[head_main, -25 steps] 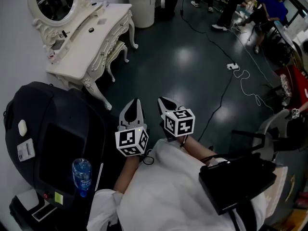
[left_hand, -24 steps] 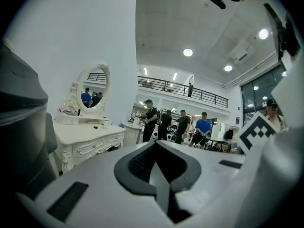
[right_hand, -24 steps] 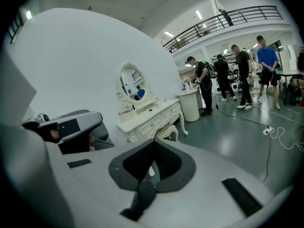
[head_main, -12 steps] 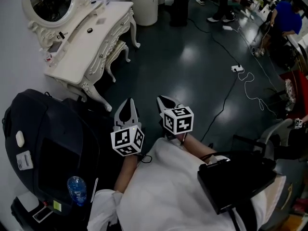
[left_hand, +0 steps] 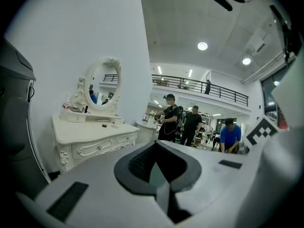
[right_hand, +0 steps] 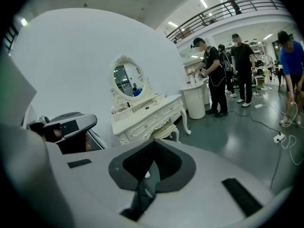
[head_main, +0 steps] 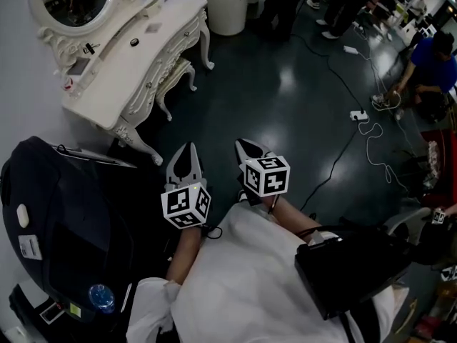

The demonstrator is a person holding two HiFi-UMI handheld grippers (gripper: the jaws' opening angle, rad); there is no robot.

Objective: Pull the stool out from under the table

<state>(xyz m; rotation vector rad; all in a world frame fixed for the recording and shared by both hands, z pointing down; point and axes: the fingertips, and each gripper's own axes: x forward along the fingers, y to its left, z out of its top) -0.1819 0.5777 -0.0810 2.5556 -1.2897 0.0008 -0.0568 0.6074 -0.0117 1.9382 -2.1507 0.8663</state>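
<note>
White stool (head_main: pixel 177 72) sits tucked under the counter (head_main: pixel 125 66), well apart from the left tool (head_main: pixel 186 152) and right tool (head_main: pixel 247 148) — both closed tight, empty. Approach step, likely — next calls for nearing the seat and opening up.

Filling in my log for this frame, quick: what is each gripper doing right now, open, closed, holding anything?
Left gripper: closed, nothing between its jaws.
Right gripper: closed, nothing between its jaws.
</note>
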